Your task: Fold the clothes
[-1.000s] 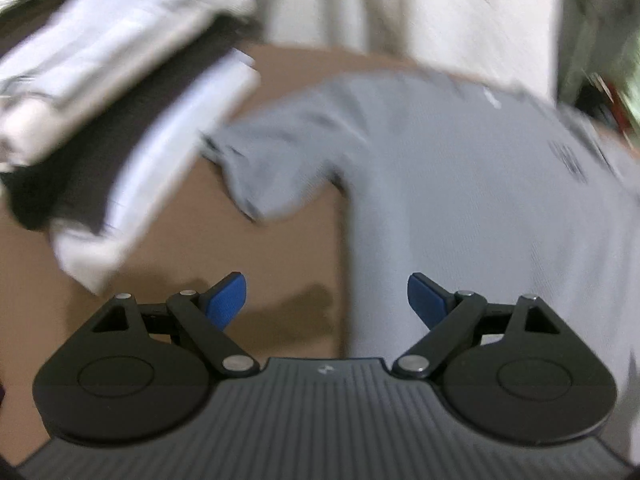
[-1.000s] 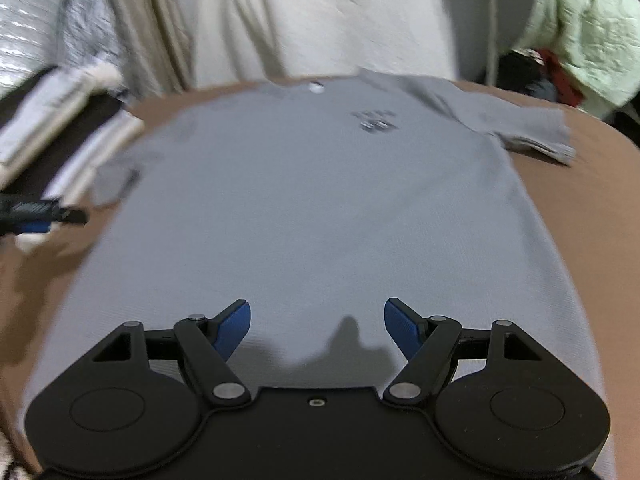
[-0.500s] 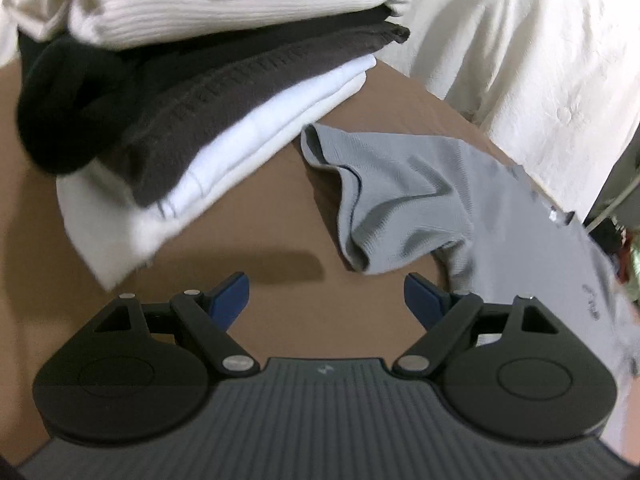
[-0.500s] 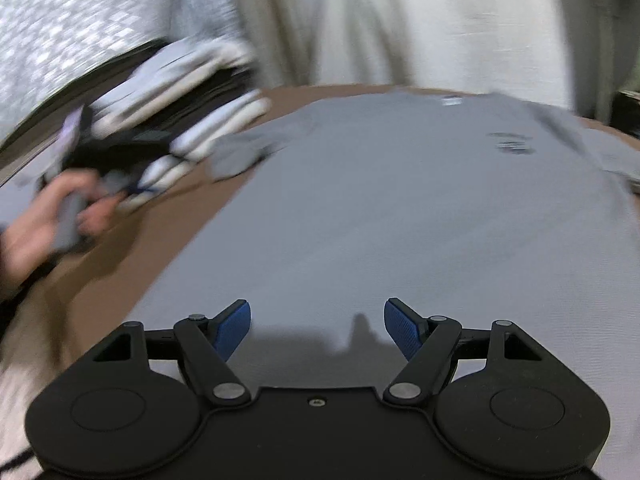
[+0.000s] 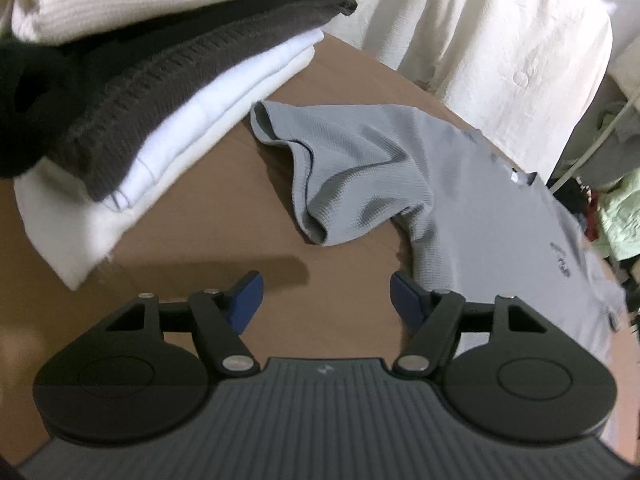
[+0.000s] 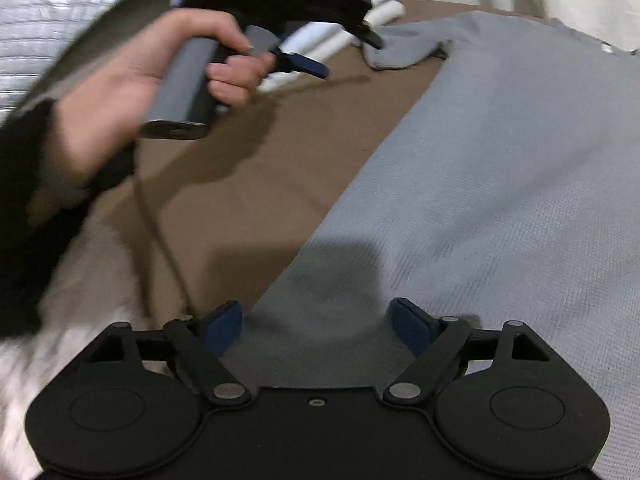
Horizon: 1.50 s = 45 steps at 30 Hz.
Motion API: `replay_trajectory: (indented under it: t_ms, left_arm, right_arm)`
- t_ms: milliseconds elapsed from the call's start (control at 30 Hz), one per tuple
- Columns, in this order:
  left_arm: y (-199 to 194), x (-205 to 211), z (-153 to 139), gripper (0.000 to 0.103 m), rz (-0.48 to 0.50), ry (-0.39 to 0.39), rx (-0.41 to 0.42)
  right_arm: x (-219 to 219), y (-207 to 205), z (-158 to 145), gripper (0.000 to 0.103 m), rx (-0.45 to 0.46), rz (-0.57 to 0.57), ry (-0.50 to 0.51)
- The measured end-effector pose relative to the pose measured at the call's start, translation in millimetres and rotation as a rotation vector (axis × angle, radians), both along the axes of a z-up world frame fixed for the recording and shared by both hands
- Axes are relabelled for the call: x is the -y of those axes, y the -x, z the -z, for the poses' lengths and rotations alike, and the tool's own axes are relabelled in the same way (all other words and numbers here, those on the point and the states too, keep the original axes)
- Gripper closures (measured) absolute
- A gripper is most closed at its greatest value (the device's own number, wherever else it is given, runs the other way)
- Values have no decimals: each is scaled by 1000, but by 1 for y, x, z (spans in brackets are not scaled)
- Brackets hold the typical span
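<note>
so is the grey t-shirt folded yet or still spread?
Spread. The grey ribbed t-shirt lies flat, open, on the brown table; only its near sleeve is rumpled. No fold is made.

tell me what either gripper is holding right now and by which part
Nothing is held. The left gripper is closing over bare table short of the grey t-shirt sleeve; the right gripper is opening above the shirt's edge.
</note>
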<state>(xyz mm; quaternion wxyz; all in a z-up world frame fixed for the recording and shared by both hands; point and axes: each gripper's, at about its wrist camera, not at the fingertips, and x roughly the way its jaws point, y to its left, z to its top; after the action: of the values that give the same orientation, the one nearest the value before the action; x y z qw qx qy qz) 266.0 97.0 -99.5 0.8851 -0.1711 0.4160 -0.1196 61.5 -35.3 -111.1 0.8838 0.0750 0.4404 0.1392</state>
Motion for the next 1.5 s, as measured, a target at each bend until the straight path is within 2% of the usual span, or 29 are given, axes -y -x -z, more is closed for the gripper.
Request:
replay_trajectory:
  t_ms: [67, 100, 233, 367, 433, 500, 600, 700, 733, 800, 900, 967, 1033, 1067, 1100, 1133, 1167, 1200, 1233, 1267, 1300, 1333, 1367, 1500]
  left_arm:
    - [0, -3, -1, 34, -8, 3, 5]
    - [1, -5, -1, 34, -12, 15, 6]
    - [2, -8, -1, 34, -19, 40, 20]
    - [2, 2, -3, 34, -2, 37, 47]
    - [3, 10, -3, 34, 8, 24, 62]
    - [4, 17, -5, 33, 12, 2, 87]
    - [5, 20, -6, 30, -8, -5, 114]
    - [-8, 14, -3, 30, -74, 47, 103]
    - [-19, 13, 0, 30, -93, 47, 76]
    - [-42, 12, 5, 29, -134, 17, 21]
    - [-69, 25, 19, 27, -132, -71, -49]
    - [-82, 37, 28, 11, -127, -109, -57]
    - [-89, 51, 32, 8, -138, -145, -27]
    - [-92, 59, 33, 10, -138, -168, -9]
    - [-95, 67, 33, 18, -126, -194, 8]
    - [-97, 76, 32, 48, -108, -225, 25]
    - [-100, 84, 32, 72, -90, -256, 41]
    - [-102, 92, 31, 85, -72, -287, 58]
    - [-104, 101, 29, 94, -57, -311, 71]
    - [-106, 109, 24, 94, -45, -326, 80]
    - [-107, 117, 17, 95, -33, -346, 100]
    - [-107, 127, 8, 95, -20, -373, 132]
    - [-107, 137, -2, 95, -7, -399, 165]
    - [-110, 189, -53, 95, 94, -436, 302]
  right_arm:
    - [-7, -2, -3, 67, 38, -23, 127]
    - [-8, -4, -5, 97, 54, -38, 186]
    - [45, -7, -37, 98, 79, 4, 166]
    - [124, -4, -78, 98, 114, 88, 198]
    - [162, 1, -87, 98, 125, 133, 213]
    - [196, 4, -82, 98, 145, 179, 239]
    - [239, 11, -59, 98, 134, 280, 155]
    - [260, 12, -40, 98, 73, 335, -39]
    - [258, 10, -38, 97, 62, 328, -42]
    - [253, 7, -40, 97, 97, 284, -20]
    - [252, 4, -41, 97, 131, 250, 1]
    - [256, 3, -40, 97, 123, 249, -32]
    - [265, -3, -40, 92, 106, 243, -74]
    - [269, -3, -39, 89, 96, 241, -90]
    - [272, -4, -37, 81, 83, 241, -106]
    - [273, -11, -33, 50, 61, 249, -124]
    - [274, -16, -27, 32, 30, 266, -142]
    - [273, -22, -21, 17, 7, 286, -156]
    - [270, -28, -14, 17, 6, 279, -156]
    - [265, -32, -10, 19, 11, 264, -137]
    - [255, -35, -12, 38, 38, 223, -52]
    - [247, -37, -14, 85, 62, 186, 31]
    - [243, -38, -18, 95, 75, 168, 86]
    - [265, -26, -44, 96, 86, 217, -16]
